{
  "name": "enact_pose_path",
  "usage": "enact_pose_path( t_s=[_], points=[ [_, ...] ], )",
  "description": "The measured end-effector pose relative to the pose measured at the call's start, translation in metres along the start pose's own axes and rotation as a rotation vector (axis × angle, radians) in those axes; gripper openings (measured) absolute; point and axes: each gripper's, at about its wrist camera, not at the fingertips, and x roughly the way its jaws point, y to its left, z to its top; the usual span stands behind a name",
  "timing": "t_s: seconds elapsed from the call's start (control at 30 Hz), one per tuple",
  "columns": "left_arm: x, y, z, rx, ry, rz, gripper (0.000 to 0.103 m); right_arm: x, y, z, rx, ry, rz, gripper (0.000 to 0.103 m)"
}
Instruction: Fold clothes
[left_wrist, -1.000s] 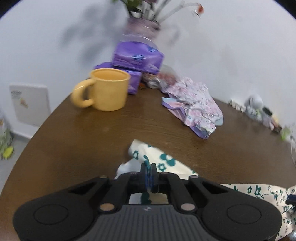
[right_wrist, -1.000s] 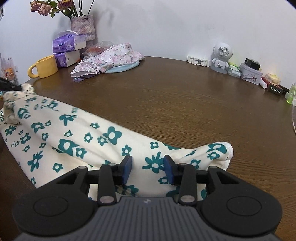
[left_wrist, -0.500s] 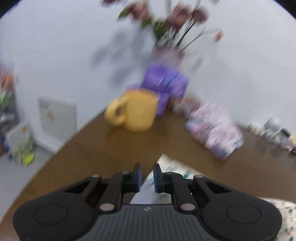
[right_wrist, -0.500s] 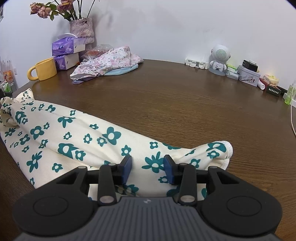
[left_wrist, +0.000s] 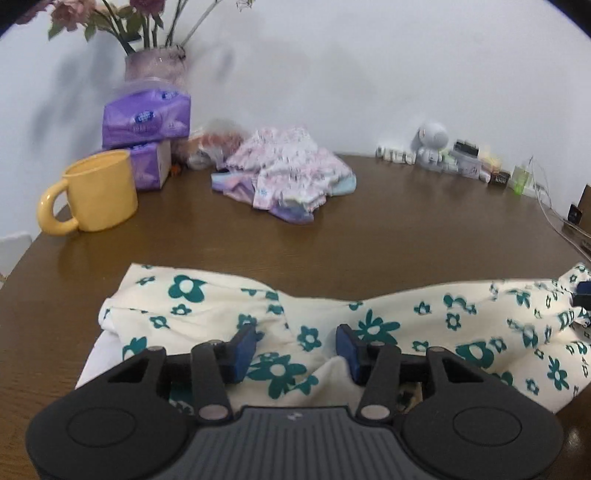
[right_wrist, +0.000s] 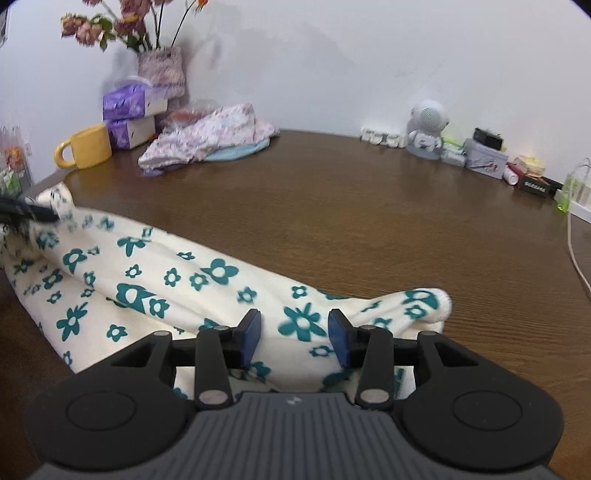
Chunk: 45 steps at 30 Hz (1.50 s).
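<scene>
A cream garment with teal flowers (left_wrist: 369, 314) lies bunched along the front of the brown table (left_wrist: 369, 229); it also shows in the right wrist view (right_wrist: 184, 280). My left gripper (left_wrist: 296, 347) is open, its jaws straddling the cloth near the garment's left end. My right gripper (right_wrist: 294, 334) is open over the garment's right end, its jaws on either side of the cloth. The left gripper's tip shows at the far left of the right wrist view (right_wrist: 29, 212), and the right gripper's tip at the right edge of the left wrist view (left_wrist: 583, 293).
A pile of pink and purple floral clothes (left_wrist: 288, 177) lies at the back. A yellow mug (left_wrist: 96, 192), purple tissue packs (left_wrist: 146, 122) and a flower vase (left_wrist: 155, 66) stand back left. A white figurine (left_wrist: 430, 144), small boxes and cables line the back right.
My left gripper let go of the garment, opened wide and swung right over the cloth. My right gripper opened a little wider and stayed over the garment's right end.
</scene>
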Motion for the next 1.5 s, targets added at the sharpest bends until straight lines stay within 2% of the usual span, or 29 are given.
enact_pose_path(
  t_s=[0.2, 0.37, 0.53, 0.63, 0.7, 0.83, 0.97, 1.17, 1.3, 1.47, 1.5],
  points=[
    [0.0, -0.002, -0.003, 0.005, -0.018, 0.005, 0.049, -0.009, -0.015, -0.013, 0.052, 0.027, -0.076, 0.052],
    [0.004, 0.0, -0.003, -0.012, -0.034, 0.002, 0.048, -0.01, -0.016, -0.016, 0.074, 0.016, -0.098, 0.052],
    [0.003, 0.003, -0.004, -0.035, -0.045, -0.008, 0.048, -0.027, -0.01, -0.005, 0.119, -0.072, -0.109, 0.052],
    [0.003, 0.002, -0.005, -0.038, -0.049, -0.007, 0.048, -0.036, 0.006, 0.005, 0.079, -0.131, -0.099, 0.052],
    [0.002, 0.003, -0.005, -0.041, -0.051, -0.008, 0.049, -0.034, 0.018, 0.01, 0.043, -0.146, -0.055, 0.052],
    [0.002, 0.005, -0.005, -0.058, -0.056, -0.02, 0.049, -0.011, 0.036, 0.013, 0.014, -0.092, 0.022, 0.052],
    [0.0, 0.01, -0.006, -0.086, -0.063, -0.038, 0.049, 0.016, 0.03, 0.005, 0.079, 0.012, 0.039, 0.052],
    [-0.015, 0.006, -0.006, -0.094, -0.146, -0.058, 0.048, 0.015, 0.032, -0.003, 0.068, -0.001, 0.033, 0.053],
    [-0.032, -0.017, -0.006, 0.012, -0.203, -0.129, 0.049, 0.015, 0.034, -0.006, 0.064, -0.002, 0.03, 0.054],
    [-0.011, -0.036, -0.012, 0.119, -0.062, -0.072, 0.05, 0.015, 0.034, -0.006, 0.055, -0.004, 0.028, 0.055],
    [-0.009, -0.034, -0.012, 0.106, -0.051, -0.078, 0.05, 0.014, 0.034, -0.007, 0.055, -0.005, 0.032, 0.055]
  ],
)
